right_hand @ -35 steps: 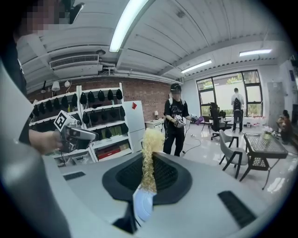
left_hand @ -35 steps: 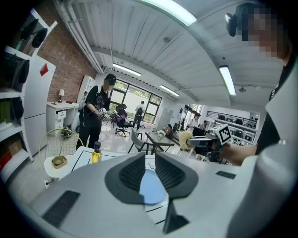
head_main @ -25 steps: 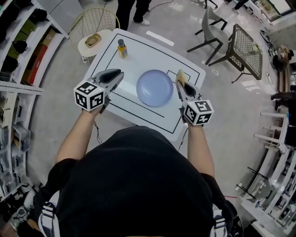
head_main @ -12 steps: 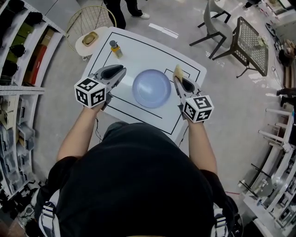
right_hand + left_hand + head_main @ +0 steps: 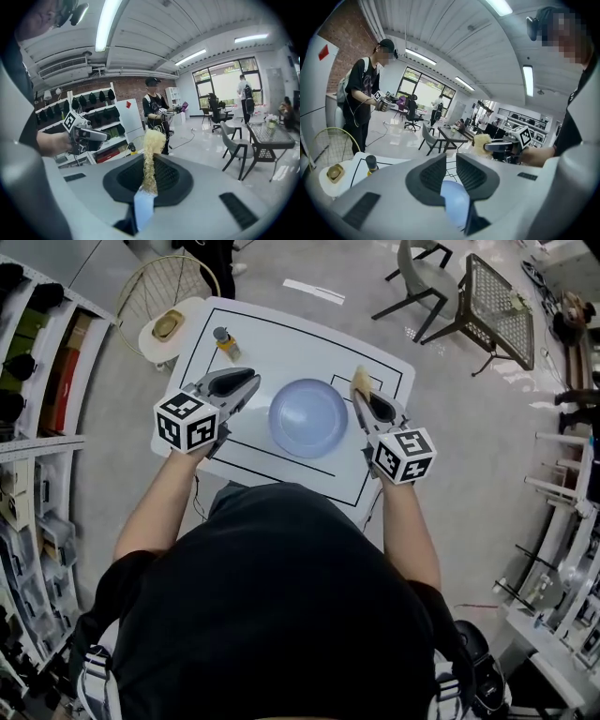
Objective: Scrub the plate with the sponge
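A pale blue plate [image 5: 307, 417] lies empty in the middle of the white table [image 5: 281, 343]. My right gripper [image 5: 362, 396] hovers just off the plate's right rim, shut on a yellow sponge [image 5: 360, 382] that sticks out past its tips. In the right gripper view the sponge [image 5: 152, 140] stands upright between the pads, with the plate [image 5: 142, 208] showing below. My left gripper [image 5: 251, 382] is beside the plate's left rim. Its jaws stand a little apart with nothing between them, and the plate [image 5: 457, 202] shows through the gap of the left gripper [image 5: 451, 161].
A small bottle [image 5: 223, 341] with a yellow body stands at the table's far left. A round side table [image 5: 169, 326] with a wire rim sits beyond the left corner. Chairs [image 5: 469, 306] stand to the far right, shelves [image 5: 37, 381] line the left, and a person [image 5: 363, 105] stands behind.
The head camera has shifted slightly. The left gripper has edged a little closer to the plate's left rim. The right gripper still holds the sponge beside the right rim.
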Demonstrator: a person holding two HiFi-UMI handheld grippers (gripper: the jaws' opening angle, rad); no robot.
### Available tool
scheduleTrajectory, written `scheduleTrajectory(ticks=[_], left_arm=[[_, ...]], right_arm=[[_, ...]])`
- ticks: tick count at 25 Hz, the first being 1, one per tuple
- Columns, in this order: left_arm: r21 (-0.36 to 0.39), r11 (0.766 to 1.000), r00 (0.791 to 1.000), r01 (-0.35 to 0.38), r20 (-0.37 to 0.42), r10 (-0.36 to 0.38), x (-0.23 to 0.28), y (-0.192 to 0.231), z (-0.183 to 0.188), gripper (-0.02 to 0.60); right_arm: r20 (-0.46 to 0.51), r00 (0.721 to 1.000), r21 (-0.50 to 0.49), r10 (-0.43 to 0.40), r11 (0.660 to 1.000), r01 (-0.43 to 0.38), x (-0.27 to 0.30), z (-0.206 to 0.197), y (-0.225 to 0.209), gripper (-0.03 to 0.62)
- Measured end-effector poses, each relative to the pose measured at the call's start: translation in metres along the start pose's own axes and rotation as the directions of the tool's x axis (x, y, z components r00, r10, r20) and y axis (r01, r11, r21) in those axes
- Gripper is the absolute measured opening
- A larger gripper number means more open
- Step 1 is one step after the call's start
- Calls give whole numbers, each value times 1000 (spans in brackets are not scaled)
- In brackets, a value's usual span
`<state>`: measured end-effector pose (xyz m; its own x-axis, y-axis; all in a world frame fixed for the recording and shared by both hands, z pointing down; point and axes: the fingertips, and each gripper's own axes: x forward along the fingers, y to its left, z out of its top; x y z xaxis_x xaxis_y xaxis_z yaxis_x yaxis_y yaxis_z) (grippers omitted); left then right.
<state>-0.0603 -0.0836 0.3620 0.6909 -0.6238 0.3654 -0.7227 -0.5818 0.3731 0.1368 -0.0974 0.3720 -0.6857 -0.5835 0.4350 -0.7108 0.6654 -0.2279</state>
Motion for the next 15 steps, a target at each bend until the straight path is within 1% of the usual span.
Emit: scheduleTrajectory(ticks=[9,15], left_arm=[[32,994,994,106,-41,-105,2,23,6,69],[39,990,988,137,-74,-134,3,35,2,69]], right_arm=[[-13,992,55,-122,991,123,5,-7,0,32],[-26,988,84,-155,984,157,13,-16,1,32]])
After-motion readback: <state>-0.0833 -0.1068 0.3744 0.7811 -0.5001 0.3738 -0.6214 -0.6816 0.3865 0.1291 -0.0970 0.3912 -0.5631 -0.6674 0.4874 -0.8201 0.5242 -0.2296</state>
